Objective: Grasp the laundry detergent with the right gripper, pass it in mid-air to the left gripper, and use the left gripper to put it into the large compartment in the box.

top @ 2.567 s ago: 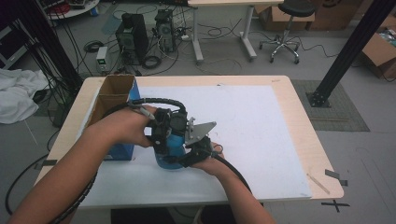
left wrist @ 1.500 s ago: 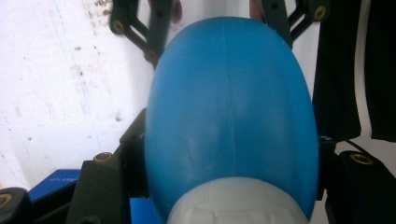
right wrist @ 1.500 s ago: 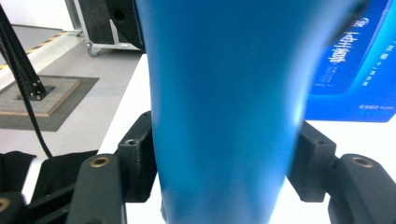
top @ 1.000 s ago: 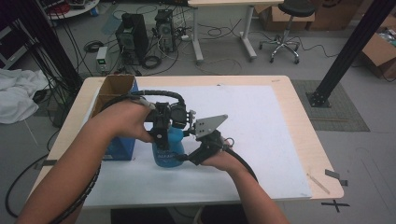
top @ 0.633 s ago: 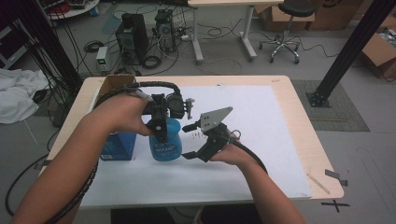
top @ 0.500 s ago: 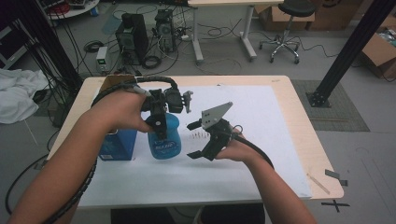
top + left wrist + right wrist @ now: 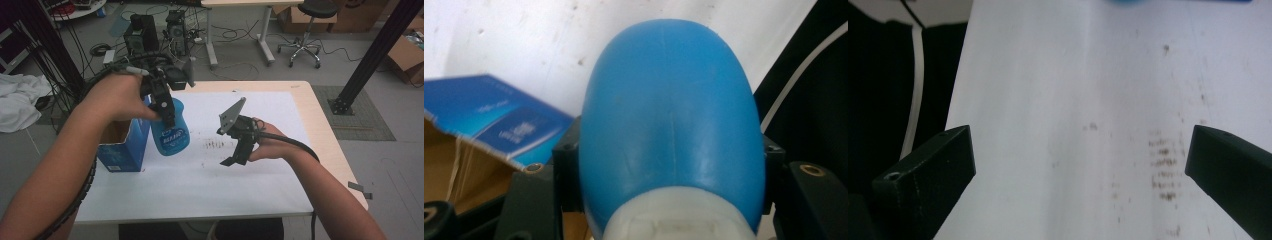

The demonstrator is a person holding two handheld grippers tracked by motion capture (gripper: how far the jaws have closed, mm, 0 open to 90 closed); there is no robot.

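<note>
A blue plastic bottle (image 7: 170,134) with a white label hangs above the white sheet, just right of the box. My left gripper (image 7: 164,106) is shut on its upper part from above. In the left gripper view the bottle (image 7: 669,100) bulges out between the two black jaws of the left gripper (image 7: 668,152). My right gripper (image 7: 231,147) is to the right of the bottle, apart from it, above the sheet. Its jaws have just been opening and stand wide with nothing between them, as the right gripper (image 7: 1080,150) view shows over the stained sheet.
An open blue cardboard box (image 7: 120,145) stands at the table's left edge, close beside the bottle. A white sheet (image 7: 260,175) covers the table, with brown specks (image 7: 215,145) between the two grippers. Behind the table are computer cases, cables and a chair.
The left hand has lifted the bottle off the sheet. The right gripper has come away from the bottle, opened, and moved right and up.
</note>
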